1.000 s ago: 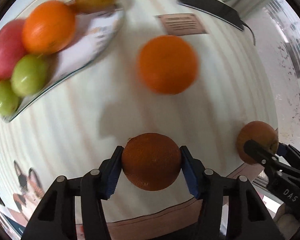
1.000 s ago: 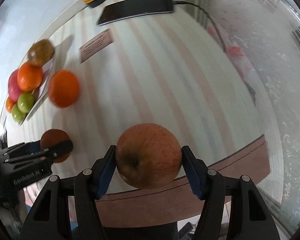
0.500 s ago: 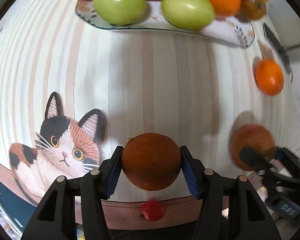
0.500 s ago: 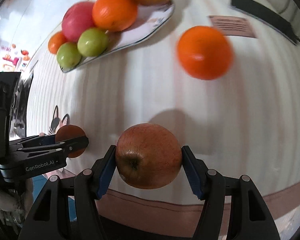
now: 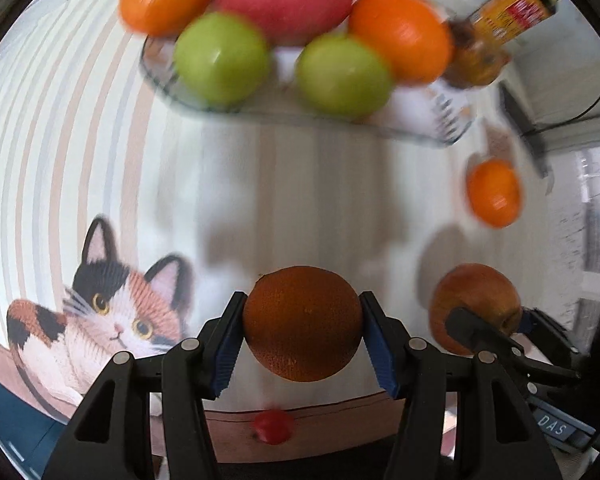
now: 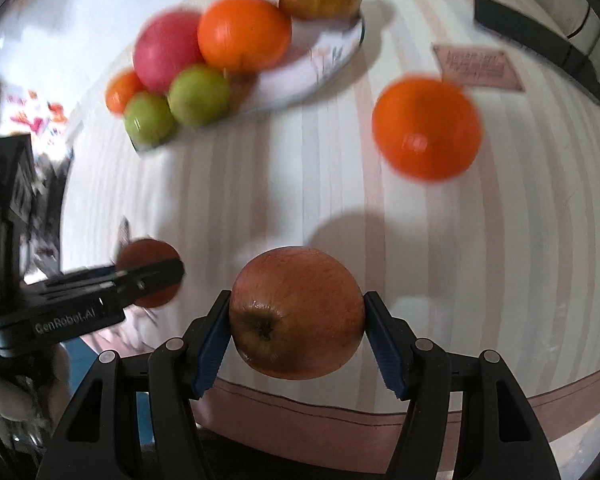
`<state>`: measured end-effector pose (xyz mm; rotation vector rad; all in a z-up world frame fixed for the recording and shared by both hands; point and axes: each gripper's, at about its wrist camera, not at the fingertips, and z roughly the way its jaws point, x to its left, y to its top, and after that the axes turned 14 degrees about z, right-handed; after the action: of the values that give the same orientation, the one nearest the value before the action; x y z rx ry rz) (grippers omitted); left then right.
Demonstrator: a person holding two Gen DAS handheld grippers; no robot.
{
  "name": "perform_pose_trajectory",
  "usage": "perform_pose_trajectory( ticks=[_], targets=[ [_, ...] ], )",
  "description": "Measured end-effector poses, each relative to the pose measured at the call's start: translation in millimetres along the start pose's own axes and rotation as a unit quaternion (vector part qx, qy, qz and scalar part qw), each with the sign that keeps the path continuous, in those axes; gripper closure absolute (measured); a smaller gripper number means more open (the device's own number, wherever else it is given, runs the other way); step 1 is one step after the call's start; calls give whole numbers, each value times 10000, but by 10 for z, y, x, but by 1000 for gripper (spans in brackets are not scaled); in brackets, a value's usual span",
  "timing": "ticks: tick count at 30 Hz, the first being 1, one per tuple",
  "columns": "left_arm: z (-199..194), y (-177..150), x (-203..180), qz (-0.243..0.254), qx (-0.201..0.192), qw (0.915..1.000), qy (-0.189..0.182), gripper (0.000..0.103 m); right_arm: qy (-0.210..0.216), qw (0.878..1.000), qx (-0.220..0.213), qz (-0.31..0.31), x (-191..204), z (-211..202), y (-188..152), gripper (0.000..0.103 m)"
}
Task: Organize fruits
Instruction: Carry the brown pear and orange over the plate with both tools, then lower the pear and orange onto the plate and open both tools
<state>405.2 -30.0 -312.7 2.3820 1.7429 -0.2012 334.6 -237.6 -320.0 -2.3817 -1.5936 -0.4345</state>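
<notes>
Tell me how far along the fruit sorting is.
Done: the plate holds six fruits. In hand: the left gripper grips a dark orange and the right gripper an apple, both above the table. Left: plate those two, then the loose orange.

A russet apple [image 6: 296, 314] is clamped between the right gripper [image 6: 298, 334] pads. Beyond it, a loose orange [image 6: 426, 128] is seen on the striped cloth [image 6: 300, 184], right of the fruit plate [image 6: 332, 64].
</notes>
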Motion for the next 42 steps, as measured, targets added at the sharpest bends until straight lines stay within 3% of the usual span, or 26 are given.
perform_pose_trajectory(
  ticks=[6,14,22,32,42],
  targets=[
    [-523,635,-198,-8,-461,9970,-621,50,463,9970,-589,212,20,-396,459,36],
    [-752,1100,-49,92,-724,9970,-259,50,615,9934,-909,347,165,-271,1004,36],
    [-720,1237,-40,14,-641,9979,106,50,459,9937,-957,358,288,28,1203,36],
    [-626,1238,108,-100,-662,9970,387,50,487,9923,-1057,433,267,103,1153,35],
    [-386,1174,20,63,-499,9969,597,50,477,9929,-955,523,325,161,1161,31]
  ],
)
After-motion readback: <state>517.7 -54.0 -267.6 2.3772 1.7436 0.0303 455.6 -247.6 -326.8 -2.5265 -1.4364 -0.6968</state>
